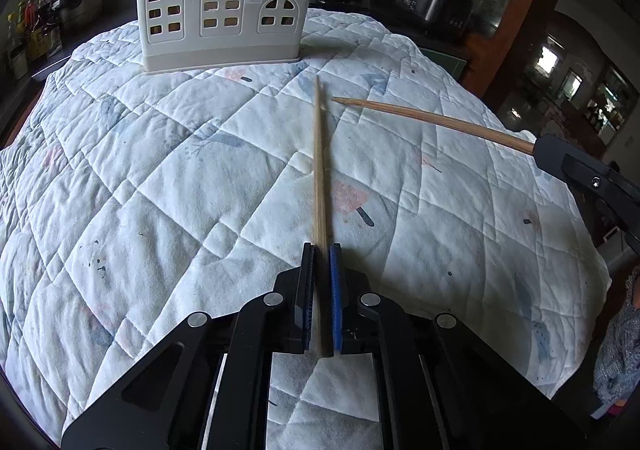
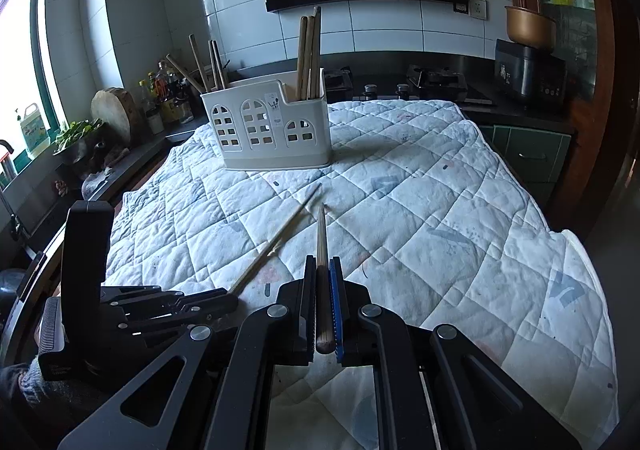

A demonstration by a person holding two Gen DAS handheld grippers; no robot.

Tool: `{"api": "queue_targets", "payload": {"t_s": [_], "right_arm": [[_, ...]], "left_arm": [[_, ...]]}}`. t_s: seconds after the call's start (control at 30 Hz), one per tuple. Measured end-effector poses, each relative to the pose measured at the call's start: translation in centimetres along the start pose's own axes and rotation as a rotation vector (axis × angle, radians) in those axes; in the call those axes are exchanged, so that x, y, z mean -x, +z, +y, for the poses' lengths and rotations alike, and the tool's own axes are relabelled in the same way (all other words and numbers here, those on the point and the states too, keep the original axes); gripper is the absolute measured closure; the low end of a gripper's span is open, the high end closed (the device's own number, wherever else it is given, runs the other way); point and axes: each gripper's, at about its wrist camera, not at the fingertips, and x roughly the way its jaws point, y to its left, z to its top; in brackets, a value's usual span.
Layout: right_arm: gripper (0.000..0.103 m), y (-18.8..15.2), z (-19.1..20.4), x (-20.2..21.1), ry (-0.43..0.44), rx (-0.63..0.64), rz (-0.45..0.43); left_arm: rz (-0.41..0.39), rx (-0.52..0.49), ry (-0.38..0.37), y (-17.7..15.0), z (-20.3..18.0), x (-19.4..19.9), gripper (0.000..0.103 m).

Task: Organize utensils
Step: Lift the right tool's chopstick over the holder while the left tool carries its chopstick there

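A cream plastic utensil holder [image 1: 224,9] with arched cut-outs stands at the far side of the quilted cloth; it also shows in the right wrist view [image 2: 268,129]. Several wooden chopsticks [image 2: 308,53] stand in it. My left gripper [image 1: 321,250] is shut on a light wooden chopstick [image 1: 319,153] that points toward the holder. My right gripper [image 2: 323,262] is shut on a darker chopstick [image 2: 321,234], also pointing forward. In the left wrist view the right gripper [image 1: 538,151] comes in from the right with its chopstick [image 1: 432,117]. In the right wrist view the left gripper [image 2: 230,296] and its chopstick [image 2: 276,240] are at lower left.
A white quilted cloth [image 1: 160,189] covers the table. A dark counter behind holds bottles [image 2: 160,93], a round wooden board [image 2: 112,113], a stove [image 2: 436,83] and a black appliance [image 2: 528,69]. The cloth's right edge [image 2: 580,270] drops off.
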Motion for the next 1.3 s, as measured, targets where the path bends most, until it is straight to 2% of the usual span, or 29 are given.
{"api": "queue_targets", "payload": {"t_s": [0.1,0.67,0.9,1.03,1.3], "right_arm": [[0.096,0.4,0.0,0.2,0.000,0.003,-0.008],[0.096,4.6,1.4,1.8,0.043,0.015,-0.074],[0.096,7.3,2.6,2.0,0.067,0.047,-0.079],[0.096,9.5,2.6,2.3,0.110,0.031,-0.077],[0.096,14.3,3.3,3.7,0.123,0.074,-0.094]], "left_arm": [[-0.018,0.009,-0.003,0.2,0.3,0.6,0.097],[-0.230,-0.007,0.006,4.2,2.9,7.2,0.097],[-0.268,-0.032,-0.002,5.8,3.6,9.1,0.097],[-0.276,-0.038,-0.013,6.9,4.2,9.9,0.097],[-0.298,-0.057,-0.008,9.6,5.1,11.7,0.097]]}}
